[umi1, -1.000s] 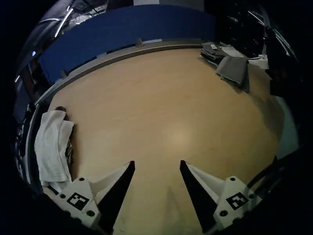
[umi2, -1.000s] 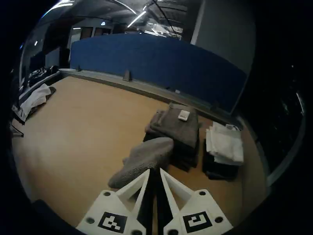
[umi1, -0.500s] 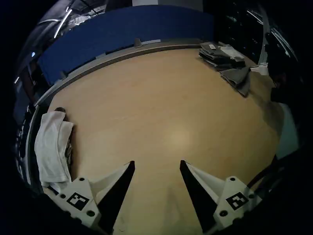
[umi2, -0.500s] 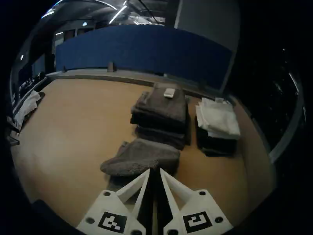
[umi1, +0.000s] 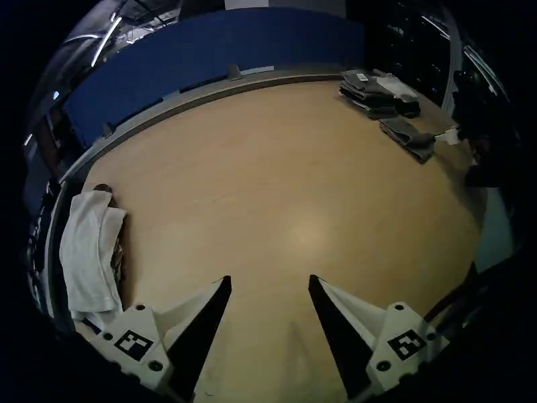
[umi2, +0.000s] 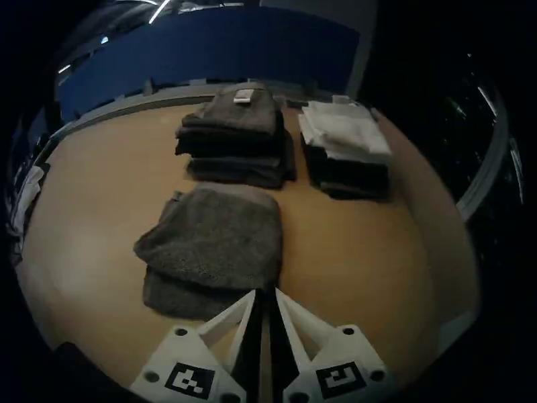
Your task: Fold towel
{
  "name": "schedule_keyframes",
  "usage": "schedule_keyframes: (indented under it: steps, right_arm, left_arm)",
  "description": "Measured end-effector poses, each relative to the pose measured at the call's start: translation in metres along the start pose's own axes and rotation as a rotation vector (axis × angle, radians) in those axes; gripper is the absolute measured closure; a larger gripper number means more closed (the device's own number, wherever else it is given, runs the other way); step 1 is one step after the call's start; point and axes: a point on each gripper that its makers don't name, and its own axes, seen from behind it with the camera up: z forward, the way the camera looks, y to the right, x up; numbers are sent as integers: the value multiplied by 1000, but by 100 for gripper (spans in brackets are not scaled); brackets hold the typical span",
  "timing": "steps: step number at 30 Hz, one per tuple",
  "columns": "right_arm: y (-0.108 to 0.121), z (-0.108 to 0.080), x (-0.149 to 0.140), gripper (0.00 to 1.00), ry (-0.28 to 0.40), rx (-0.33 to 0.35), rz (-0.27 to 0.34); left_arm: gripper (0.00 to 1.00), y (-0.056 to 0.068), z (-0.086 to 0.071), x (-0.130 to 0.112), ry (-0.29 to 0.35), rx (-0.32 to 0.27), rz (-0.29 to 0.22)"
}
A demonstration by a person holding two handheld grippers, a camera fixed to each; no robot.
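Observation:
A grey towel [umi2: 215, 245] lies folded on the wooden table [umi2: 349, 262], its top layer shifted a little off the bottom one. My right gripper [umi2: 265, 295] is shut at the towel's near right corner, and the cloth's edge runs in between the fingertips. Far off to the right in the left gripper view, the same grey towel [umi1: 408, 133] lies flat with the right gripper [umi1: 451, 136] beside it. My left gripper [umi1: 268, 282] hangs open over bare wood with nothing between its fingers.
Behind the grey towel stand a stack of dark grey folded towels [umi2: 235, 138] and a stack topped with white towels [umi2: 346, 134]. A white towel [umi1: 90, 255] lies at the table's left edge. A blue partition [umi1: 215, 47] runs along the back.
The right gripper has brought the hanging grey towel down and laid it flat in front of the stacks. The left gripper has stayed still.

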Motion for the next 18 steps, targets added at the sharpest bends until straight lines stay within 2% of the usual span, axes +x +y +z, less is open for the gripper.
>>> schedule_keyframes:
  steps: [8, 18]
  right_arm:
    - [7, 4, -21, 82, -50, -35, -8]
    - [14, 3, -29, 51, -70, -69, -19]
  left_arm:
    - [15, 0, 0, 1, 3, 0, -2]
    - [15, -1, -1, 1, 3, -1, 1]
